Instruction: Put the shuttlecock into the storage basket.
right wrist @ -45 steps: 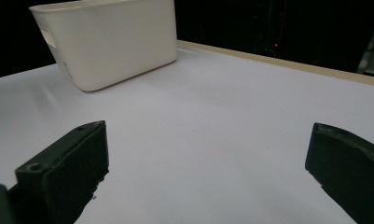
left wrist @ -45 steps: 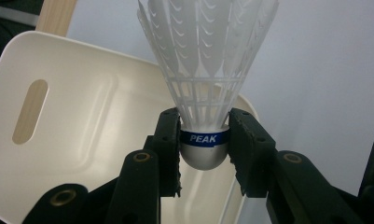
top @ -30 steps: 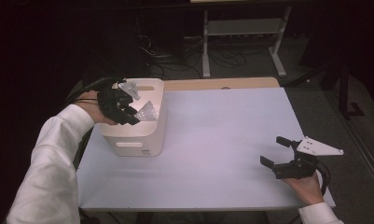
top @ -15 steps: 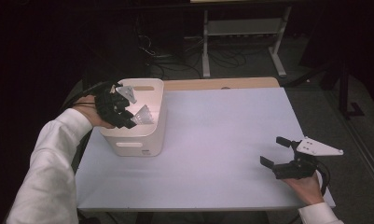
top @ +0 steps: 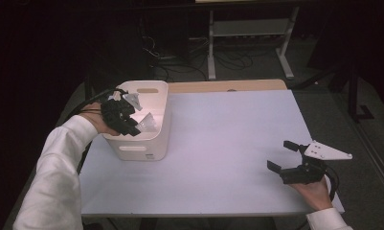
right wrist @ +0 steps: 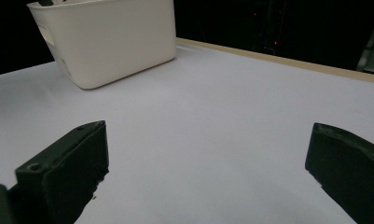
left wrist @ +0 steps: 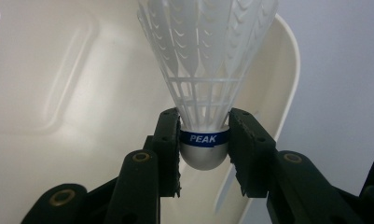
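The left gripper (top: 132, 122) hangs at the left of the high view, borne by a hand (top: 95, 122) that comes out of a white sleeve (top: 55, 177); the forearm rises from the bottom left corner and slants up and to the right; the cable loops up behind the wrist; in the left gripper view the two black jaws stand close together, their pads (left wrist: 171, 140) pressed inward. The right gripper (top: 285, 156) sits low at the right, held by a hand (top: 316, 191) with a white cuff at the bottom edge; its jaws stand wide apart, nothing between them; the grey three-cornered plate lies on top.
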`<state>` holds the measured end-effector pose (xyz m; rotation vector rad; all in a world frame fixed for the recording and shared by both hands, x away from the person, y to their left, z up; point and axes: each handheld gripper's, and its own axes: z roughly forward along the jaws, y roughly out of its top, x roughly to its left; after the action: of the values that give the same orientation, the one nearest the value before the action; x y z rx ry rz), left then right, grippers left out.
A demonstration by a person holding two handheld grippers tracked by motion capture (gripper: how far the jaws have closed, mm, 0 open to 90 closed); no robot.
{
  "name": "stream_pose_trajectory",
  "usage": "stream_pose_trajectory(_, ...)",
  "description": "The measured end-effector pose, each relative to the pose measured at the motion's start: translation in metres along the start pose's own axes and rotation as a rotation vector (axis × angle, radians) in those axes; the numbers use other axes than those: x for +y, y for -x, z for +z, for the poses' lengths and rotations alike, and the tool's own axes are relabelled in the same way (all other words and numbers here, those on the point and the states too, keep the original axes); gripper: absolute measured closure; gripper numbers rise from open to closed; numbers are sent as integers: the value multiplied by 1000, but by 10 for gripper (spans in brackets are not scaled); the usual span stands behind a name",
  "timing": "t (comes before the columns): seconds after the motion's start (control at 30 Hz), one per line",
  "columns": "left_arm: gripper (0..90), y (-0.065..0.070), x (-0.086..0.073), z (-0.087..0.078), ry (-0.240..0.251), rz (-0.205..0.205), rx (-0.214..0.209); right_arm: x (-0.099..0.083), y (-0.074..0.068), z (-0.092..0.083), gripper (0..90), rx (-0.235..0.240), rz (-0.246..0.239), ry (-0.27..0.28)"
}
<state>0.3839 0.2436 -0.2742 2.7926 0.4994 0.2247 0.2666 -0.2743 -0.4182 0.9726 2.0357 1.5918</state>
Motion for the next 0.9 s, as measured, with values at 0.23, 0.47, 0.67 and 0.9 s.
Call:
stream_pose_trajectory(0.23,643,-3,0,9,-7,-14,1,0,0,-1,0,4,1,-1)
stream_pose_trajectory(0.47,627,-6,-2,13,-35,-9,-4,0,0,0,0,5,0,0)
stream_pose_trajectory(0.67,489,-7,-4,10,-19,-35,-8,0,-1,0,0,6,1,-1)
stream_pose_trajectory(0.9,226,-8,-4,2,47,-94,17,0,-1,0,0,7,2,0)
